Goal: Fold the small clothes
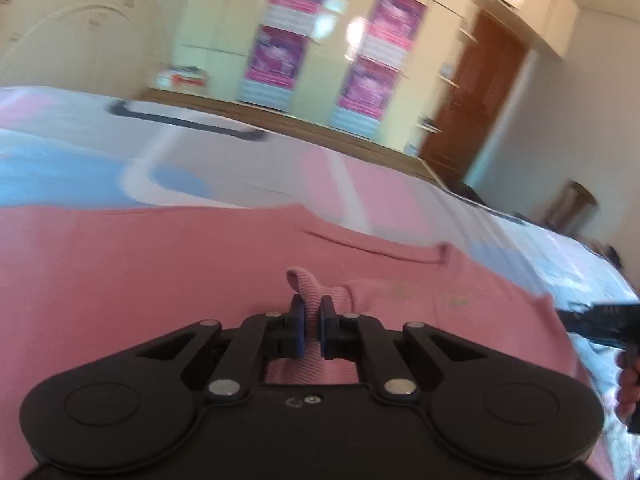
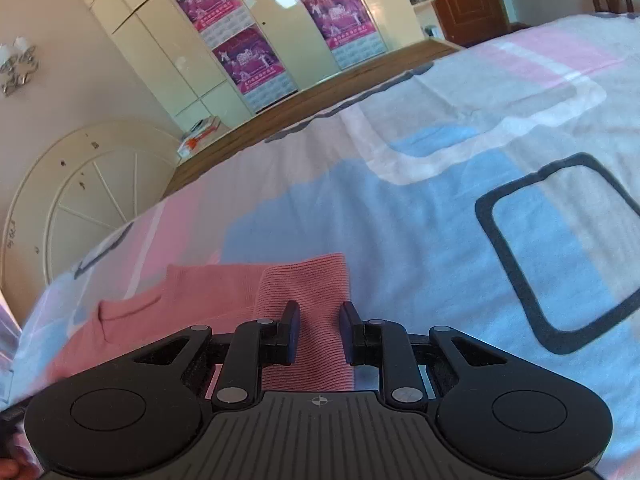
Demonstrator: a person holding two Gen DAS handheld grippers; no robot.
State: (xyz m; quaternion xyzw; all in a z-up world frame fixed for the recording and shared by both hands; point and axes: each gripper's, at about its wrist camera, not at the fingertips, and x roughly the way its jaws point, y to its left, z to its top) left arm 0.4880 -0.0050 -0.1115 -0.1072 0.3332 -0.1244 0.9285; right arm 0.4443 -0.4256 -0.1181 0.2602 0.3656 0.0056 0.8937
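Observation:
A small pink knit garment lies spread on the bed. My left gripper is shut on its ribbed cuff, which sticks up between the pads, held over the body of the garment. In the right wrist view the same pink garment lies at the lower left, with its ribbed hem under my right gripper. The right gripper is open, its pads on either side of the ribbed band. The right gripper's body shows at the right edge of the left wrist view.
The bed sheet has pink, blue and white blocks with dark outlines. A wooden bed edge runs behind it. Cream wardrobes with magenta posters, a brown door and a round white panel stand beyond.

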